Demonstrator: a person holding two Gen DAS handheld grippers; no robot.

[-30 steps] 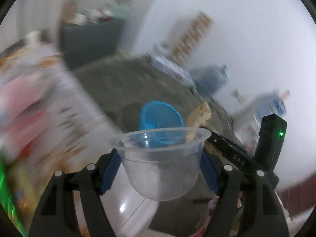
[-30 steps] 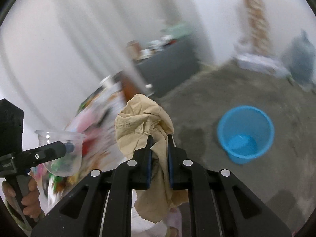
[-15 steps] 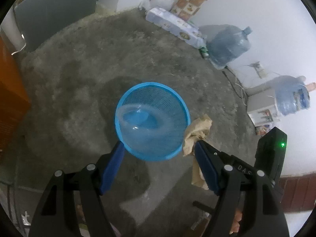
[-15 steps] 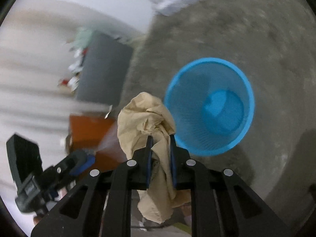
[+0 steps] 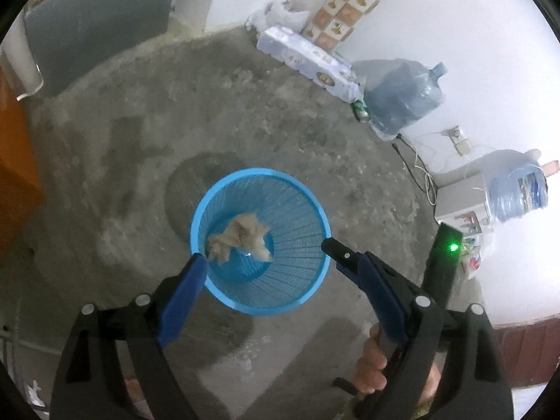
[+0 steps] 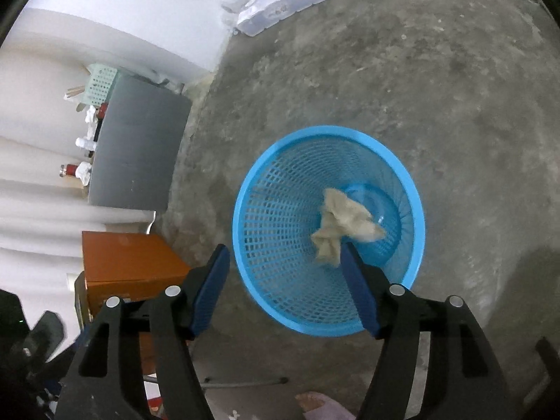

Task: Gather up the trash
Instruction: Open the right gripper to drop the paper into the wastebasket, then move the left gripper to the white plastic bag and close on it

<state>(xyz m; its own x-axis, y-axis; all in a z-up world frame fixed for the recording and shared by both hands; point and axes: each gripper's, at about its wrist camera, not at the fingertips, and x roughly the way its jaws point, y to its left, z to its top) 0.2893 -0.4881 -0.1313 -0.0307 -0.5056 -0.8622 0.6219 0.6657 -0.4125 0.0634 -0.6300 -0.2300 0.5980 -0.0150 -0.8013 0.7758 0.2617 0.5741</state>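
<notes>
Right wrist view: the crumpled tan paper [image 6: 344, 225] lies inside the blue basket [image 6: 416, 196], straight below both grippers, the right gripper [image 6: 285, 262] and left gripper [image 5: 264, 250] just opened, empty.

Beige crumpled paper [image 5: 241, 236] in blue basket [image 5: 301, 301] w/ left gripper [image 5: 260, 253] wide above.

No text is reading clearly anywhere. The white wrapped pack [image 5: 308, 59] lying at about one o'clock from the blue basket [image 5: 260, 309] is showing gold oval marks, but their lettering is staying too small to read.
</notes>
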